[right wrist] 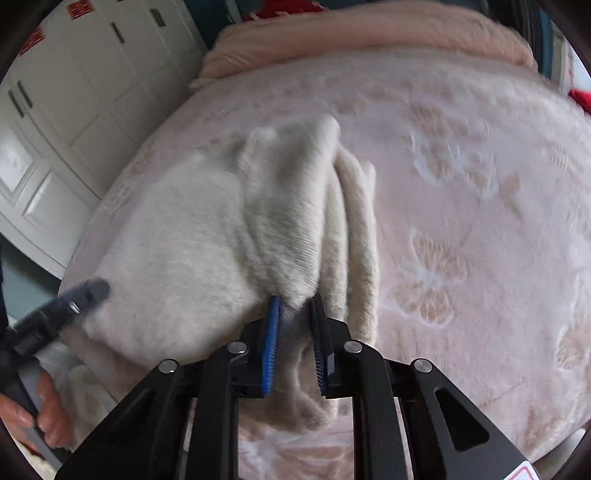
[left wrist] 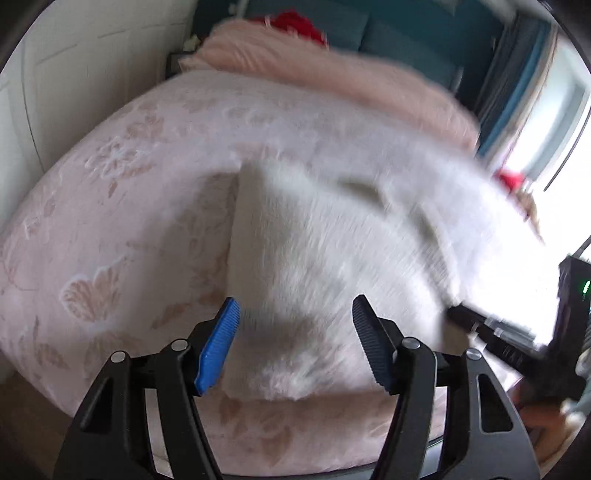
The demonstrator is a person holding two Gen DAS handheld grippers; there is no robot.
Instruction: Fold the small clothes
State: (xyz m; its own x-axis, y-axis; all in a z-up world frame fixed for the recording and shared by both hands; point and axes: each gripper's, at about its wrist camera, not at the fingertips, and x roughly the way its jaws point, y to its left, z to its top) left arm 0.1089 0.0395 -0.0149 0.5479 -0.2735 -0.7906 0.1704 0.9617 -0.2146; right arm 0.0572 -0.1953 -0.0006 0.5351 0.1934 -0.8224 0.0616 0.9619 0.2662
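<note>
Right tongs [right wrist: 293, 314]: jaws pinched close on a bunched fold of the cream fuzzy fleece garment [right wrist: 192, 236], fabric squeezed between the blue ribbed pad and the dark pad, a tail of it hanging below the jaws toward the camera.

Left tongs [left wrist: 293, 325]: jaws spread wide, nothing between the pads; they sit just above the near edge of the same garment [left wrist: 314, 240], not clamping it. Frame is motion-blurred, so I can't tell whether the pads touch the fabric.

In the right wrist view the left tongs show at the left edge, tip at the garment's left side, with a person's hand [right wrist: 44, 406] on the handle. In the left wrist view the right tongs [left wrist: 465, 317] come in from the right onto the garment's right edge.

Garment lies on the bed, spread over the pale pink floral-embossed bedspread [right wrist: 461, 221], with several long ridges of folded fabric running away from the right tongs.

Further back: a peach fluffy blanket [right wrist: 369, 33] bunched across the head of the bed, something red [left wrist: 299, 22] behind it. White panelled wardrobe doors [right wrist: 92, 74] to the left, bright window [left wrist: 561, 110] to the right.
</note>
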